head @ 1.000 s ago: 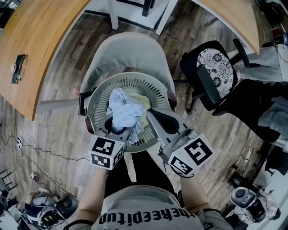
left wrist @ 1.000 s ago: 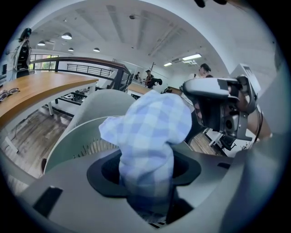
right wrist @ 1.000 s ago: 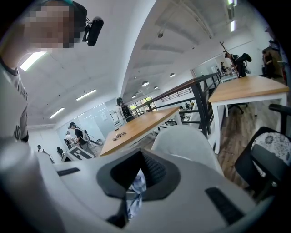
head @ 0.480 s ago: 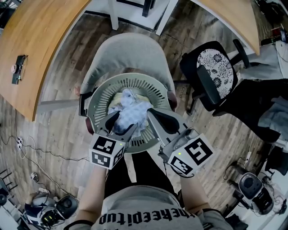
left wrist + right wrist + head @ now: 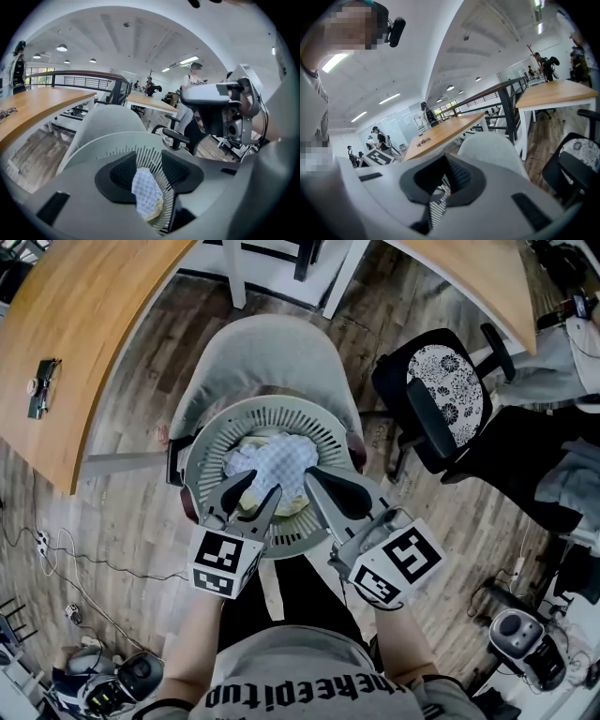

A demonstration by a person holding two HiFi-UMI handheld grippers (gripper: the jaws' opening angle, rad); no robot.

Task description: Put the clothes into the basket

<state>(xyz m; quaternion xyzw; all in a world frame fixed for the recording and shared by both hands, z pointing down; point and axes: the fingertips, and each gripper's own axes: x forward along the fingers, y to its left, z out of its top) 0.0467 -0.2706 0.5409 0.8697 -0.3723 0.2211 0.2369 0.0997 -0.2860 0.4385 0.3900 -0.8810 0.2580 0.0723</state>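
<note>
Basket (image 5: 211,427): round, pale grey, slotted, being borne upright on a grey chair seat (image 5: 262,352). Checked cloth (image 5: 272,463): blue-white, crumpled, being cradled inside, atop a yellowish garment (image 5: 249,439).

Grey chair (image 5: 262,352) stands on wood-plank floor (image 5: 131,521). Slotted round basket (image 5: 323,423) rests on seat. Checked cloth (image 5: 277,463) lies inside basket.

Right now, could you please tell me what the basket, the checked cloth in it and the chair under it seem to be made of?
The basket looks like moulded plastic, pale grey and matte: its wall is cut into even slots. The checked cloth seems soft woven fabric, given its crumpled folds. The chair has a smooth grey shell, probably plastic.
</note>
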